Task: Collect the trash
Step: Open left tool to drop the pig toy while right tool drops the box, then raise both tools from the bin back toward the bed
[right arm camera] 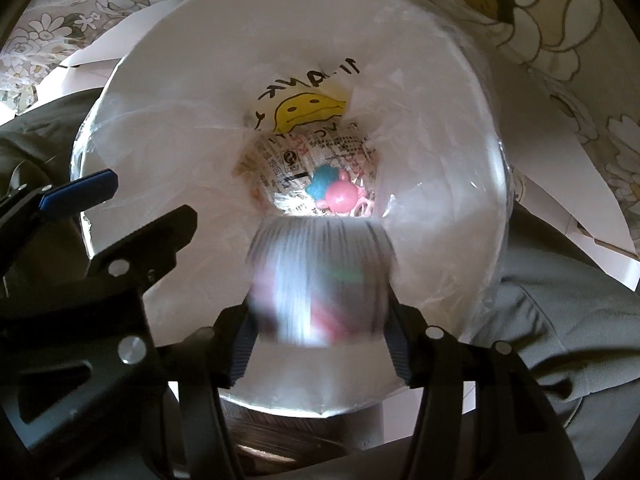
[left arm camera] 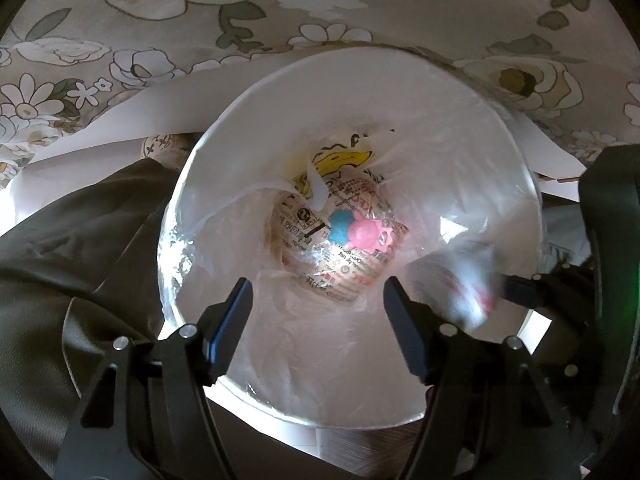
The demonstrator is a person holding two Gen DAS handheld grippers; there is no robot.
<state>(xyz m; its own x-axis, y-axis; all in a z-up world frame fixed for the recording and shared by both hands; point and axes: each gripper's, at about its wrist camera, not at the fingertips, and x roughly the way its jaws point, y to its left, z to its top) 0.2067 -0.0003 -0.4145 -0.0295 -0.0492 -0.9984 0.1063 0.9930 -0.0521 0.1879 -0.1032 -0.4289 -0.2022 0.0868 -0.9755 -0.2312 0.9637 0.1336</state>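
Note:
A white bin (left arm camera: 400,80) lined with a clear plastic bag fills both views; its rim also shows in the right wrist view (right arm camera: 168,92). At its bottom lie a pink and blue toy piece (left arm camera: 356,234) (right arm camera: 334,192) and printed wrappers. My left gripper (left arm camera: 318,300) is open and empty over the bin's mouth. My right gripper (right arm camera: 318,312) has its jaws spread, and a blurred silver can (right arm camera: 320,280) sits between the fingers over the bin; whether they still touch it I cannot tell. The can shows blurred at the right of the left wrist view (left arm camera: 468,292).
A floral cloth (left arm camera: 120,40) lies behind the bin, with a white sheet (left arm camera: 120,120) on it. Olive-grey fabric (left arm camera: 80,220) lies left of the bin and grey fabric (right arm camera: 560,320) right of it. The left gripper's blue-padded finger (right arm camera: 80,192) shows in the right wrist view.

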